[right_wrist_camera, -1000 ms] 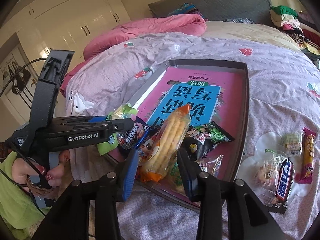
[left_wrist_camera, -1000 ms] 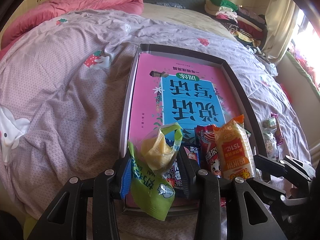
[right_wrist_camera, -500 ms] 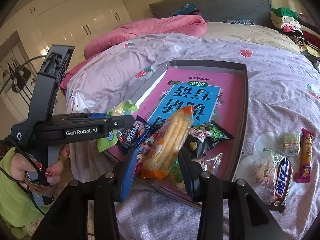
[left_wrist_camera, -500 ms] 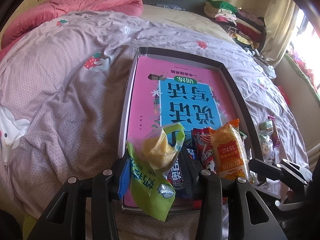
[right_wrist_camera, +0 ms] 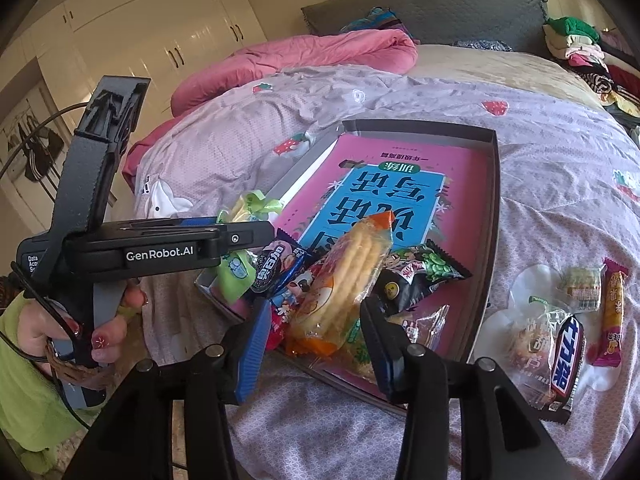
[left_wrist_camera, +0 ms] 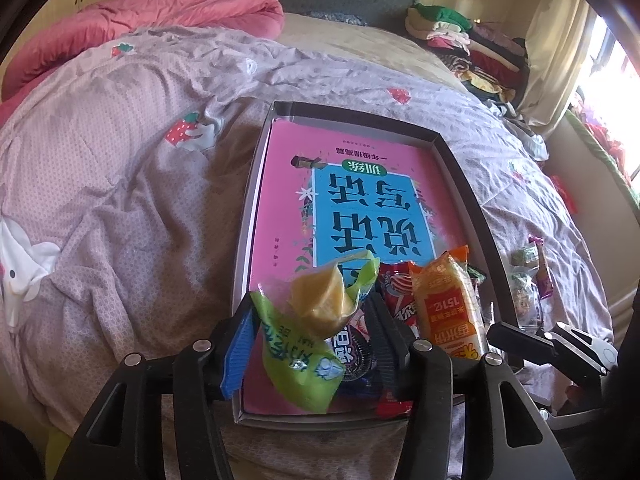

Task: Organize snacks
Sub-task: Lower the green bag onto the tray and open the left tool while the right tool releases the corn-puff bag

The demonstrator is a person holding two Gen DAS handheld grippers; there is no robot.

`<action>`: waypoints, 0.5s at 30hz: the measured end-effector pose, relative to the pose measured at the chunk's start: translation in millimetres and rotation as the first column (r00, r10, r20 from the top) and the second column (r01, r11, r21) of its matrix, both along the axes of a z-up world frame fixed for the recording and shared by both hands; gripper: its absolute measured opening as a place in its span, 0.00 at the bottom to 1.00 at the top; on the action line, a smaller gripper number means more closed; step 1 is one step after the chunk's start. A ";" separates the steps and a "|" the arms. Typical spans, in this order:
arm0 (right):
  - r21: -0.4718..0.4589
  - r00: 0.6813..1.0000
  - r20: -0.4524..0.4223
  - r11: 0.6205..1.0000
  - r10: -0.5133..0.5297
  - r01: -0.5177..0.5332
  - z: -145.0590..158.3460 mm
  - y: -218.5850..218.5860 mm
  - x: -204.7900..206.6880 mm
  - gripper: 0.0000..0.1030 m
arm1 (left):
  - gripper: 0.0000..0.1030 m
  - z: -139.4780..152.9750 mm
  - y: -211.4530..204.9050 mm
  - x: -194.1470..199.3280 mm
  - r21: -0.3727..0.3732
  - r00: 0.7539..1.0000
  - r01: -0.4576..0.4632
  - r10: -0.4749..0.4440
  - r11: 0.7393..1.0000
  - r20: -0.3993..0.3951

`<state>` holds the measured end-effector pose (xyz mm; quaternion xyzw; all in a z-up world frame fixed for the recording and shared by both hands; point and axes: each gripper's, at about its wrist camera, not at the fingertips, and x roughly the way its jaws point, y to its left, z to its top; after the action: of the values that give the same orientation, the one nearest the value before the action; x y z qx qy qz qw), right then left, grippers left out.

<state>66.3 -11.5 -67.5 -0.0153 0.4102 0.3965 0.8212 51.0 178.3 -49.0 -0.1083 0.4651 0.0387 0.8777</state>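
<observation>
A grey tray [left_wrist_camera: 460,160] with a pink and blue book [left_wrist_camera: 360,200] in it lies on the bed. Snacks are piled at its near end. My left gripper [left_wrist_camera: 310,320] holds its fingers wide around a green packet with a yellow piece [left_wrist_camera: 308,332], above a dark cookie packet [left_wrist_camera: 352,348]. My right gripper [right_wrist_camera: 316,344] is open around the near end of an orange cracker pack [right_wrist_camera: 344,284], which lies on the pile. A black and green packet [right_wrist_camera: 424,276] lies beside it.
Several loose snacks lie on the bedspread right of the tray, among them a Snickers bar [right_wrist_camera: 566,360] and a pink-wrapped bar [right_wrist_camera: 612,312]. A pink duvet [left_wrist_camera: 140,24] and folded clothes [left_wrist_camera: 472,48] lie at the far end of the bed.
Both grippers have drawn back a little toward the near end of the tray. The snacks and fingers look otherwise the same.
</observation>
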 end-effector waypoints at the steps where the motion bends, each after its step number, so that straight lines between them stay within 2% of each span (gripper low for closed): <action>1: 0.000 1.000 0.001 1.000 -0.002 0.002 0.4 -0.3 -0.1 0.45 | 0.55 1.4 -0.4 -0.3 0.001 1.000 -0.001 0.001 1.000 0.006; 15: 0.011 0.999 0.025 0.999 -0.044 0.044 8.7 -10.3 1.1 0.53 | 0.61 21.9 -7.8 -5.5 -0.011 0.998 0.023 -0.023 1.000 0.061</action>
<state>67.4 -21.9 -58.8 -0.0069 0.3978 0.3802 0.8350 45.5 170.5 -27.1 -0.1091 0.4394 0.0226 0.8914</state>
